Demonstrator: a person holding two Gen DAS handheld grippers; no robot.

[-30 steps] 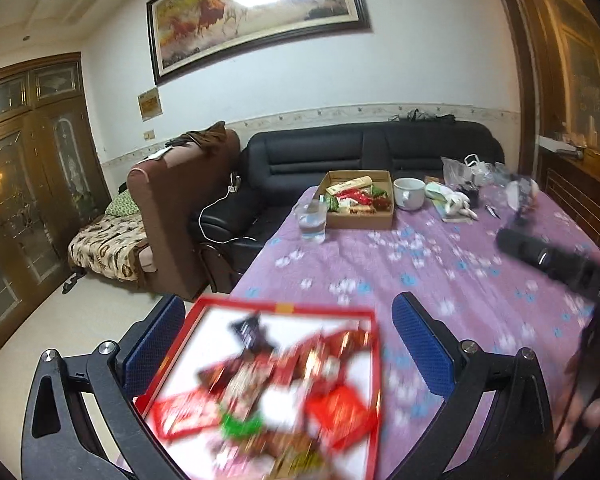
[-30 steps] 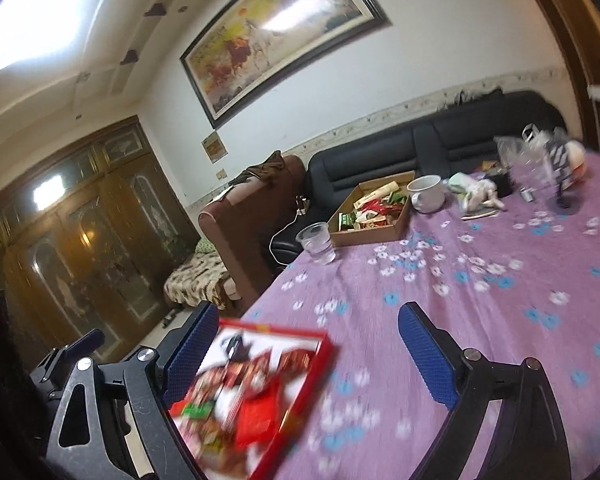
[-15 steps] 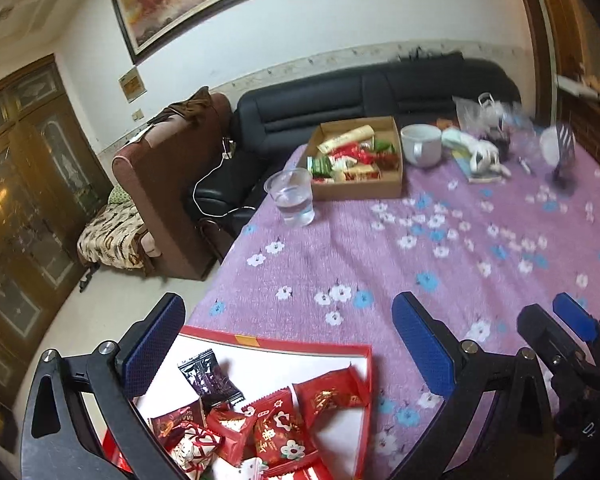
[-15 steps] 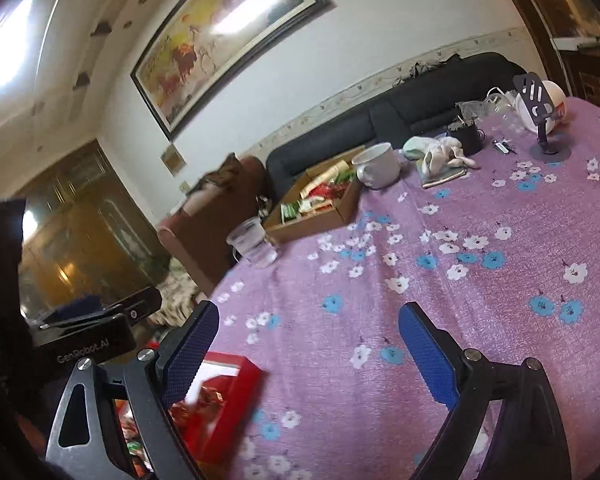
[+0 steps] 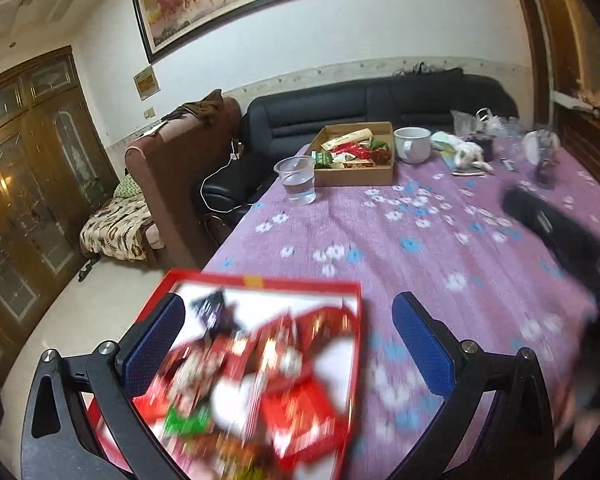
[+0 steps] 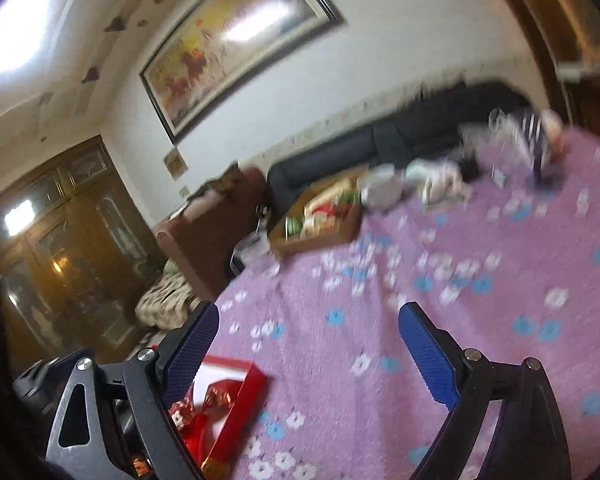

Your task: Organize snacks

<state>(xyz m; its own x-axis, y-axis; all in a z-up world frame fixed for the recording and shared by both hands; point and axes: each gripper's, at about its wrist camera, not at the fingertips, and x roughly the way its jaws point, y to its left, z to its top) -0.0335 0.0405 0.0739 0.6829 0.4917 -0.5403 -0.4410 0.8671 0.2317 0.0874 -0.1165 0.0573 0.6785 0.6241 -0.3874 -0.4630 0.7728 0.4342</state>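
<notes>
On purple floral tablecloth (image 5: pixel 440 248) | red tray (image 5: pixel 260 282) w/ snacks | black sofa (image 5: pixel 380 104) behind | both tools spread, empty

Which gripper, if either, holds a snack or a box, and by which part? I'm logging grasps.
Neither. The left gripper and the right gripper are both open, with nothing between their fingers; the red box lies on the table.

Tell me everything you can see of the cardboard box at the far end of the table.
The cardboard box is a shallow, open-topped brown tray, seemingly plain cardboard, sitting flat on the purple floral tablecloth. It holds a jumble of wrapped snacks in red, green and cream. A clear plastic cup stands just beside its left corner, a white mug by its right side. Neither gripper is near it.
</notes>
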